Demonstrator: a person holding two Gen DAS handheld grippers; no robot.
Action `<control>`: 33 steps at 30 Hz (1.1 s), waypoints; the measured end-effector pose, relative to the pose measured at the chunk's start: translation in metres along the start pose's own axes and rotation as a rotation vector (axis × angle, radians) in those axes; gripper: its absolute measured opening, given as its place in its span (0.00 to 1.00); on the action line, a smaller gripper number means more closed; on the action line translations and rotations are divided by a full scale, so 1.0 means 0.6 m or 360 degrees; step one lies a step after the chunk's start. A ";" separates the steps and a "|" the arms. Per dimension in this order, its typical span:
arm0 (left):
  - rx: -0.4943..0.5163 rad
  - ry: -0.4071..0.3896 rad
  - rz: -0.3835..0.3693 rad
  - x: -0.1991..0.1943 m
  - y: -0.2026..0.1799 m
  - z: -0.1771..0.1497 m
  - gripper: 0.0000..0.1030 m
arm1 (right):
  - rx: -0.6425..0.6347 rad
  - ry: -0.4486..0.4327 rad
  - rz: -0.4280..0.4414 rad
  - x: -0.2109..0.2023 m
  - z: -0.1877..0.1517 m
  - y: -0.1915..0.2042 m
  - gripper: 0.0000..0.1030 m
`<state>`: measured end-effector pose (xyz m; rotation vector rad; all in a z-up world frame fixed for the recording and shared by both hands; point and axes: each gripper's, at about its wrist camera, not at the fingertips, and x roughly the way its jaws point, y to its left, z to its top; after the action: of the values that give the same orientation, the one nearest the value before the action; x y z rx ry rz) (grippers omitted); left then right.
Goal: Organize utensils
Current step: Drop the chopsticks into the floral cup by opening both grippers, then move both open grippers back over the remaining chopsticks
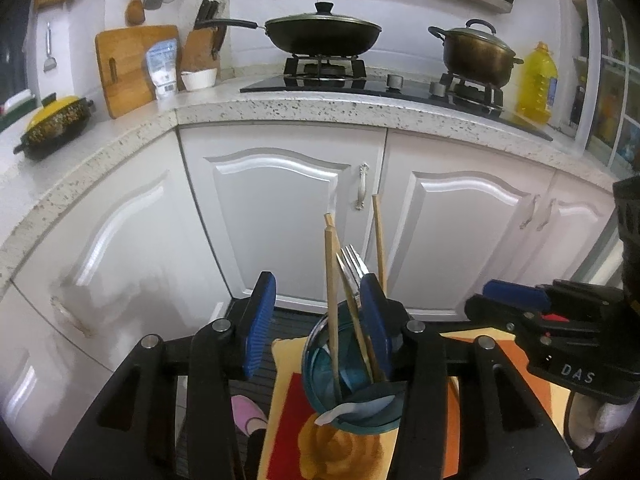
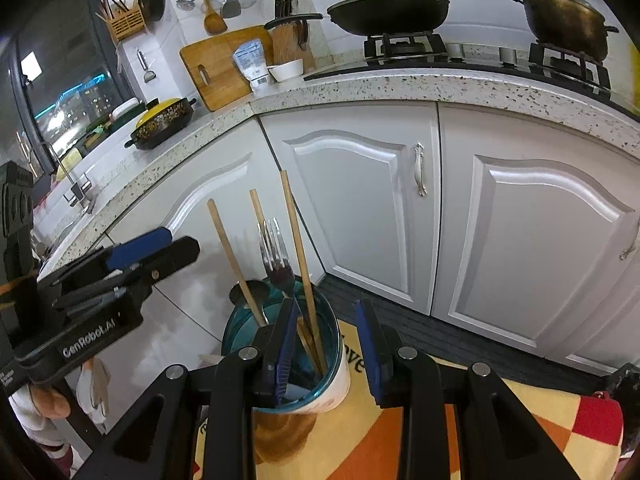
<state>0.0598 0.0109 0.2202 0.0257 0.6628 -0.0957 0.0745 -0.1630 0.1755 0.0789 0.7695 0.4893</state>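
My left hand-held gripper (image 1: 316, 320) stands half open, tilted downward, gripping nothing, its right pad beside the teal cup (image 1: 340, 380) holding chopsticks (image 1: 331, 300) and a fork (image 1: 354, 264) on the patterned cloth (image 1: 288, 420).

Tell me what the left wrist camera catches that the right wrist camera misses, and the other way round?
Only the left wrist view shows the yellow plastic oil bottle beside the stove. Only the right wrist view shows the dark night window and the metal sink tap. Both show the blue-lined utensil cup holding wooden chopsticks and a steel fork, and the lidded black frying pan.
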 end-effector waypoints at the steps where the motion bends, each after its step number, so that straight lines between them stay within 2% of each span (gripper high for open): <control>1: 0.0005 -0.0005 0.0015 -0.004 -0.001 -0.001 0.45 | -0.0001 -0.0001 -0.0004 -0.004 -0.003 0.000 0.29; 7: 0.0053 -0.0041 0.0082 -0.030 -0.015 -0.011 0.46 | 0.0013 -0.0007 -0.0026 -0.032 -0.030 -0.004 0.32; 12: 0.0099 -0.0075 0.0081 -0.055 -0.037 -0.027 0.46 | 0.0020 -0.0010 -0.0057 -0.057 -0.053 -0.009 0.32; 33: 0.0226 -0.0024 -0.0038 -0.103 -0.142 -0.095 0.46 | 0.0107 0.0028 -0.0171 -0.142 -0.168 -0.047 0.37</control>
<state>-0.0321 -0.0656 0.2139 0.1535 0.6401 -0.1657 -0.0353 -0.2373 0.1513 0.0954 0.8035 0.3623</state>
